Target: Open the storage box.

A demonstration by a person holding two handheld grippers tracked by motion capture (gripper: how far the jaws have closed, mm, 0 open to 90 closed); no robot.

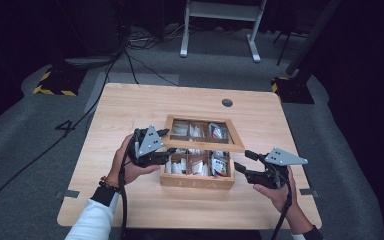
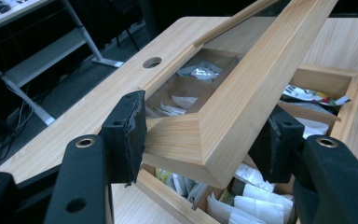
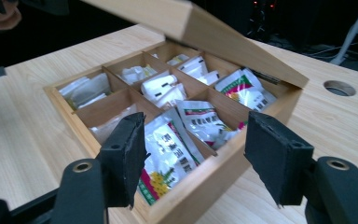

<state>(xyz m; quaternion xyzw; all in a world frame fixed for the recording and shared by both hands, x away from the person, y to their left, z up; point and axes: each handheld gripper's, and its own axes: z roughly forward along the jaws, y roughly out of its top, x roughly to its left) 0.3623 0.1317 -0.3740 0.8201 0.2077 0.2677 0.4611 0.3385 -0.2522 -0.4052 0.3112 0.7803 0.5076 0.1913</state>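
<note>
A: From the high view we see the wooden tea box (image 1: 198, 179) on the table (image 1: 130, 107), its lid (image 1: 205, 133) raised off the front edge. Our left gripper (image 1: 164, 156) is at the lid's front left corner. Our right gripper (image 1: 243, 161) sits just beside the box's right front corner, apart from it.

B: In the left gripper view we have the lid's corner (image 2: 200, 140) between the two black pads. The pad on the right side of that view presses the lid's outer face; the one on the left sits at the inner edge. We read that as clamped on the lid. Below it lie the compartments with white sachets (image 2: 249, 200).

A: In the right gripper view our jaws stand apart with nothing gripped. Between them we look at the box's near corner (image 3: 200, 186) and the printed tea packets (image 3: 168, 154) in its compartments. The lid (image 3: 200, 28) hangs tilted above the far side.
</note>
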